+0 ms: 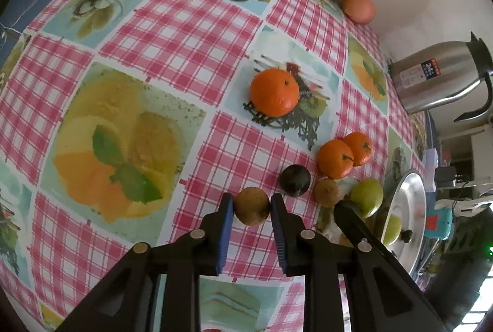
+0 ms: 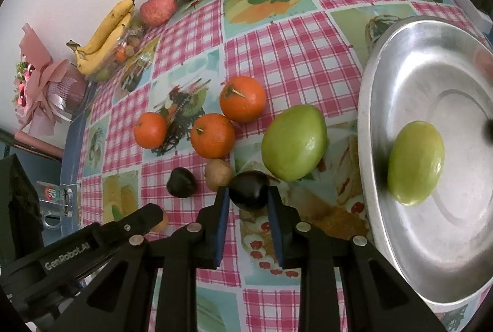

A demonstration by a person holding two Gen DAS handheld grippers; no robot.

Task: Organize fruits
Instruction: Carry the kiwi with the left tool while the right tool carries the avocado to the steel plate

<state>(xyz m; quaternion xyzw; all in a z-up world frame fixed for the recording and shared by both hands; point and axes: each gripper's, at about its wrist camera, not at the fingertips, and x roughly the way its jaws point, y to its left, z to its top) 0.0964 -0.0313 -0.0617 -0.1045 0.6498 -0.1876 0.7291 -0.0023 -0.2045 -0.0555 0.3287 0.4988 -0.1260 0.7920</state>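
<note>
On the checked counter [image 1: 191,33], the left tongs [image 1: 252,205] grip a brown kiwi [image 1: 252,206]; the right tongs [image 2: 248,193] clamp a dark plum [image 2: 249,189] beside the steel plate [image 2: 369,116]

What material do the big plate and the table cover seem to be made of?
Plate: probably metal, steel or aluminium, with a dull brushed shine and blurry reflections. Table cover: likely plastic or oilcloth, smooth and slightly glossy, with flat printed checks and food pictures.
</note>
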